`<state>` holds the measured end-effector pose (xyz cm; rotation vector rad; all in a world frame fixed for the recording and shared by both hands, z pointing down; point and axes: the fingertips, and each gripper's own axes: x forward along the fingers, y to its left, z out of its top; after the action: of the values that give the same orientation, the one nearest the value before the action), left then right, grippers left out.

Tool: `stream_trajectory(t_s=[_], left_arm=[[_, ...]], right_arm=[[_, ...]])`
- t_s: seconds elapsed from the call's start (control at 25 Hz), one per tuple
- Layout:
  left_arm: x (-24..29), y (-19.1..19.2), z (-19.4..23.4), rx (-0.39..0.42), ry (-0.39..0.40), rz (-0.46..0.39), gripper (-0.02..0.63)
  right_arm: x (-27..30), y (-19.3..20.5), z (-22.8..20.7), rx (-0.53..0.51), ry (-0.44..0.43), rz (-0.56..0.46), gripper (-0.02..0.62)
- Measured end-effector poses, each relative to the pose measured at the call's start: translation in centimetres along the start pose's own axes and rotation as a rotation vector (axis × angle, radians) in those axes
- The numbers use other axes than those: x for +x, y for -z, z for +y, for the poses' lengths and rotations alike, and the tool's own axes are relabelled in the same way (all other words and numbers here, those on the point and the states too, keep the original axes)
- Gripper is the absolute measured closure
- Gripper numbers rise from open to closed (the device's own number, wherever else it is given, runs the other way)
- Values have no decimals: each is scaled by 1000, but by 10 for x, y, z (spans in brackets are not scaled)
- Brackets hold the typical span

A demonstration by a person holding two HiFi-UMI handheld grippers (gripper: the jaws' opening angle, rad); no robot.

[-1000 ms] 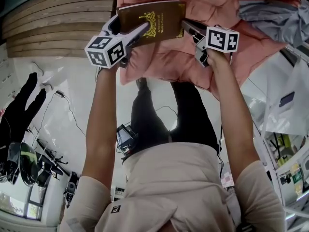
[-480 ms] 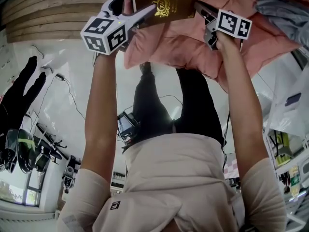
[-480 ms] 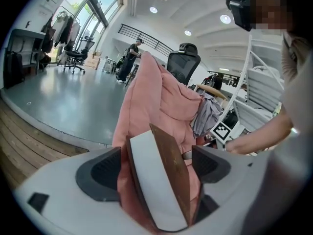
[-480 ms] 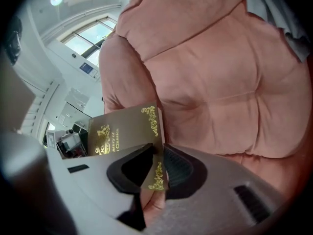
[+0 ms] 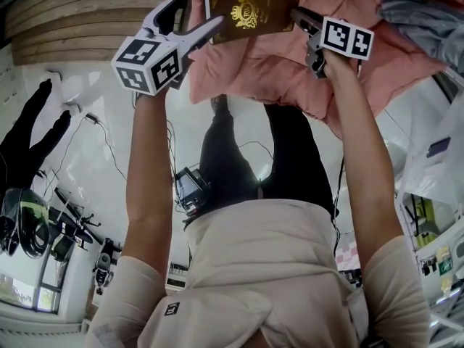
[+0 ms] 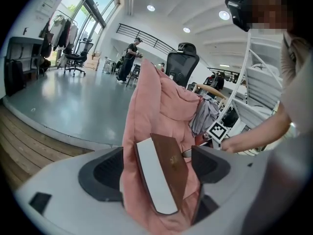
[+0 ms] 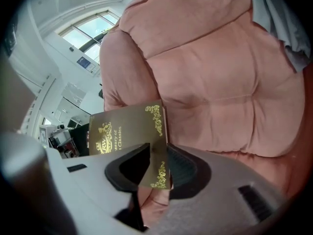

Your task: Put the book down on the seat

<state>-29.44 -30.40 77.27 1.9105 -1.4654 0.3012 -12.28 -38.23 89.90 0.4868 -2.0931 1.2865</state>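
Brown and gilt-stamped, white page edges showing, the book looks already laid aslant on the pink seat, loose between the wide-spread jaws of the left gripper, one corner between the jaws of the right gripper, which have just been opening off it; only pulling both clear seems left.

We see our right claw at the bottom of the picture. Its two jaws have just been opening, and now they stand apart. The edge of a brown book with gold swirls sits between them, and the pads do not squeeze it. Right behind the book is a big, soft pink seat. A grey cloth lies on the seat's top right corner. Bright windows show far off on the left.
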Motion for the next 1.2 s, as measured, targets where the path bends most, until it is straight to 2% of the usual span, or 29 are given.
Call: stream_trajectory(t_s=[0.28, 0.48, 0.68, 0.92, 0.96, 1.0, 1.08, 1.2], left_arm=[[-27, -17, -16, 18, -9, -16, 181], [-43, -45, -40, 17, -9, -80, 181], [-72, -72, -75, 36, 12, -122, 183], [-118, -109, -134, 97, 81, -184, 190], [-126, -114, -144, 112, 88, -195, 203], [-136, -120, -153, 124, 91, -212, 244], [-157, -135, -168, 134, 95, -266, 434], [-191, -158, -195, 128, 126, -346, 502]], right_arm=[[-29, -2, 16, -5, 14, -12, 495], [-64, -11, 31, -13, -9, -74, 508], [-104, -19, 63, -40, -39, -118, 511], [-164, -34, 119, -83, -100, -198, 528], [-177, -36, 129, -92, -112, -214, 535], [-189, -38, 139, -102, -125, -232, 545], [-217, -45, 163, -121, -155, -279, 562], [-267, -57, 206, -160, -210, -371, 608]])
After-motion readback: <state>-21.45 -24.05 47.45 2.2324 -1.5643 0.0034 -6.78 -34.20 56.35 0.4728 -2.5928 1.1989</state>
